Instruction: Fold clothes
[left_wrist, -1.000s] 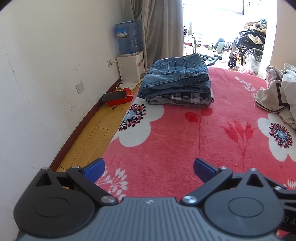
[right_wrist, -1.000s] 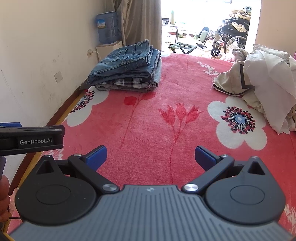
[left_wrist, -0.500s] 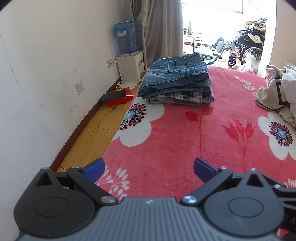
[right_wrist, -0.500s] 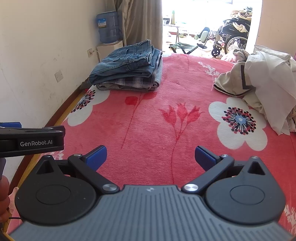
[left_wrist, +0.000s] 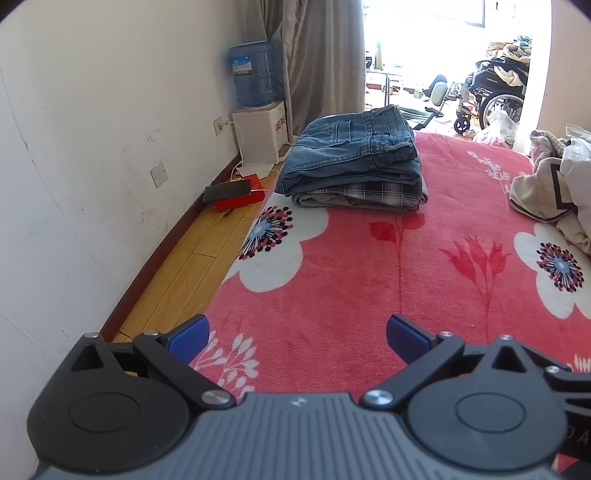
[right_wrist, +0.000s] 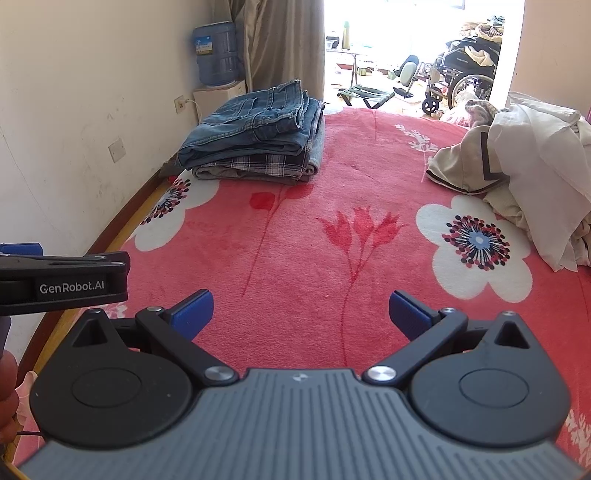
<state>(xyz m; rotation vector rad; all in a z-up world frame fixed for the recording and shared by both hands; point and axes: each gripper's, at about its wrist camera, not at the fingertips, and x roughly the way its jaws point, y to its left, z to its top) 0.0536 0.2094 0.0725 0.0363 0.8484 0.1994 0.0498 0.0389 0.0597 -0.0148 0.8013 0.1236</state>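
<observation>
While both views have barely shifted in the last second, the left gripper (left_wrist: 297, 332) and right gripper (right_wrist: 301, 310) hover spread and empty above the red blanket (right_wrist: 295, 236), the folded stack (right_wrist: 255, 147) done far-left, the unfolded heap (right_wrist: 524, 166) waiting far-right.

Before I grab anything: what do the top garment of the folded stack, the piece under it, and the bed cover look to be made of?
Top garment: blue denim, faded, with visible seams and a pocket; likely stiff.
Piece under it: thin woven plaid cloth, probably cotton; hard to confirm.
Bed cover: red floral fleece-like plush, matte, fuzzy nap.
</observation>
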